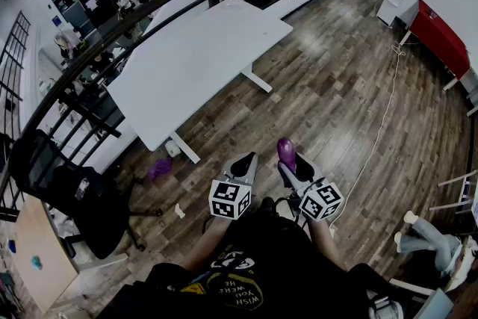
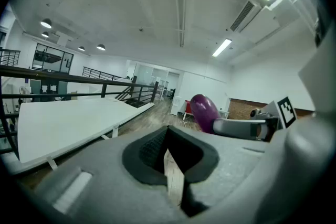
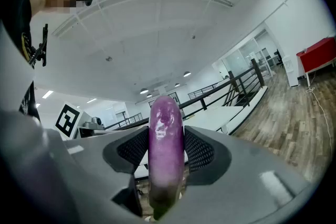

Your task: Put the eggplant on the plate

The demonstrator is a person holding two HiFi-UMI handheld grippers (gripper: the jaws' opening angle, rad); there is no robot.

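A purple eggplant [image 1: 285, 152] stands upright between the jaws of my right gripper [image 1: 291, 162], held above the wooden floor in front of the person's body. In the right gripper view the eggplant [image 3: 167, 149] fills the gap, with both black pads [image 3: 202, 150] pressed on its sides and my right gripper [image 3: 167, 136] shut on it. My left gripper [image 1: 243, 164] hangs just to its left, jaws together and holding nothing. In the left gripper view my left gripper [image 2: 167, 136] looks over the white table, with the eggplant [image 2: 203, 112] at the right. No plate is in any view.
A long white table [image 1: 194, 56] stands ahead on the wooden floor, with a black railing [image 1: 149, 11] behind it. A black office chair [image 1: 67, 190] is at the left. A small purple thing [image 1: 159, 169] lies by the table's foot. At the right are a red cabinet [image 1: 444, 41] and a white cable [image 1: 381, 123].
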